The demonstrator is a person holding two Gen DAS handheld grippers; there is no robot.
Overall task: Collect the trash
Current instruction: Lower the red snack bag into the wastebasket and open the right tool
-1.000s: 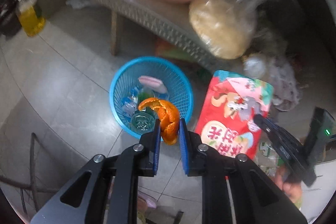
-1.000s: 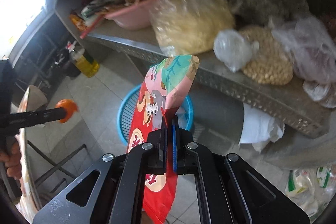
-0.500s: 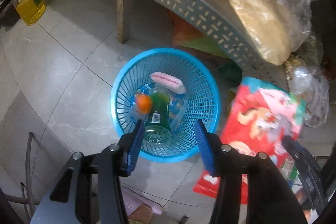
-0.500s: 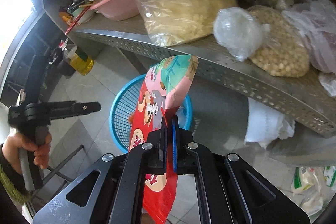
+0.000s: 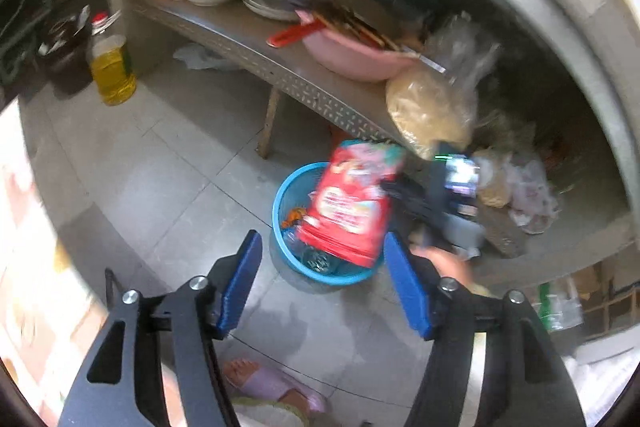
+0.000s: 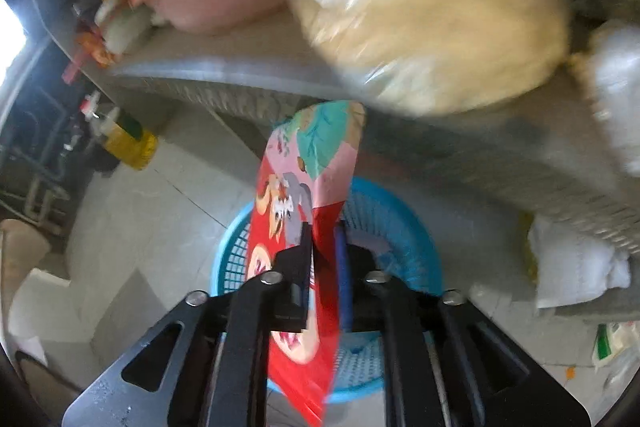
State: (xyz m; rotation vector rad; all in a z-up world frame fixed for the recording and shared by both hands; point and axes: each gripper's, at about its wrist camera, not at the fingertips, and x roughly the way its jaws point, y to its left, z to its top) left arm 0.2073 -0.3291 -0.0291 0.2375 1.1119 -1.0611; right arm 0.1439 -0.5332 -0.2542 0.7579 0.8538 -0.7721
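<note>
My right gripper (image 6: 324, 259) is clenched on the red snack bag (image 6: 304, 227), held directly over the blue basket (image 6: 400, 211). My left gripper (image 5: 320, 291) is released and empty. Orange peel (image 5: 294, 217) lies inside the basket. Recommendation: lower the bag's bottom edge past the rim before releasing, or it may catch and tip out.

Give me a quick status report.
Left tool open, empty. Right tool shut on red bag, over blue basket. Orange peel in basket. Nothing blocking.
</note>
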